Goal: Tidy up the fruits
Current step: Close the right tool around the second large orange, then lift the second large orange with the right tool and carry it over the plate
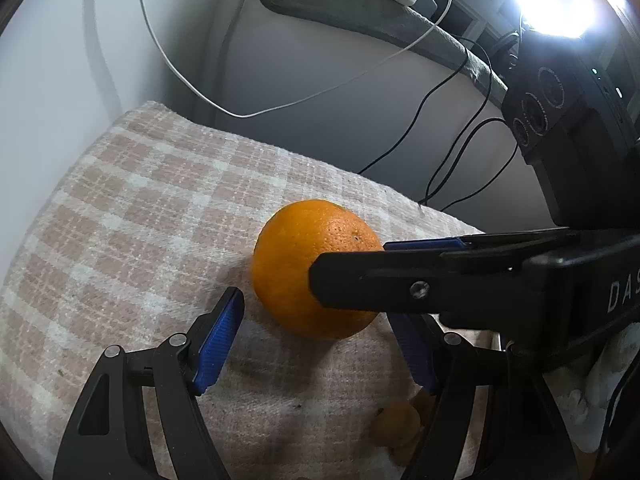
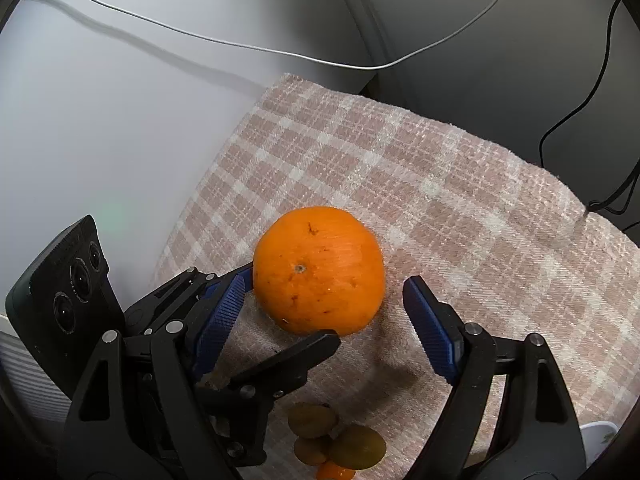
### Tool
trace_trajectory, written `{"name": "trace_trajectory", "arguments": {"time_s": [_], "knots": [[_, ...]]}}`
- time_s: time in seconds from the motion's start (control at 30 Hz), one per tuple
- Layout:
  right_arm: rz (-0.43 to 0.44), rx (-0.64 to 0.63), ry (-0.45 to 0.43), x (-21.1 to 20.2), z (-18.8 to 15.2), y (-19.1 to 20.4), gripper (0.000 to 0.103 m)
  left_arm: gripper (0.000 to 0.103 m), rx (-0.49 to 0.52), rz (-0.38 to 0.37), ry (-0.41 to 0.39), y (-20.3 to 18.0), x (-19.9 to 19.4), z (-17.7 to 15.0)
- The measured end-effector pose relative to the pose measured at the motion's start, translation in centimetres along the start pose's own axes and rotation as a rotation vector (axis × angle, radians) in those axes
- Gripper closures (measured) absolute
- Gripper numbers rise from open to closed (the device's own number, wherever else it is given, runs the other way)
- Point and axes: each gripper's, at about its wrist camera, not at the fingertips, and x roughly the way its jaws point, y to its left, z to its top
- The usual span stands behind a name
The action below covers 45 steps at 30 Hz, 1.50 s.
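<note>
Orange (image 1: 316, 268) resting on the pink checked cloth (image 1: 140, 208), between the spread jaws of my left gripper (image 1: 316, 336) and my right gripper (image 2: 324, 304), neither pressing it; small brownish fruits (image 2: 340, 440) lie nearer.

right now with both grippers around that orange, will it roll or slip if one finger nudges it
Probably rolls: the orange is round and sits free on the checked cloth, though the soft weave may slow it. Its dimpled peel should grip the ribbed blue pads fairly well. Both the left gripper and right gripper stand open.
</note>
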Motion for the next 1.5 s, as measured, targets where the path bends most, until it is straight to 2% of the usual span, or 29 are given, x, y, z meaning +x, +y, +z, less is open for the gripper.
{"name": "trace_trajectory", "arguments": {"time_s": [0.17, 0.33, 0.63, 0.97, 1.5], "knots": [[0.015, 0.012, 0.004, 0.6, 0.0, -0.3, 0.019, 0.029, 0.003, -0.007, 0.003, -0.2, 0.6, 0.3], [0.022, 0.006, -0.001, 0.8, -0.1, -0.2, 0.029, 0.032, 0.026, 0.002, -0.003, -0.7, 0.9, 0.3], [0.028, -0.001, -0.02, 0.4, -0.4, 0.3, 0.03, 0.031, 0.05, 0.026, -0.024, -1.7, 0.9, 0.3], [0.018, -0.025, -0.051, -1.8, -1.3, 1.6, 0.03, 0.032, 0.062, 0.024, -0.063, -2.2, -1.5, -0.3], [0.028, -0.029, -0.125, -7.0, -4.8, 2.7, 0.03, 0.032, 0.134, 0.041, -0.142, -6.9, -4.5, -1.4]]}}
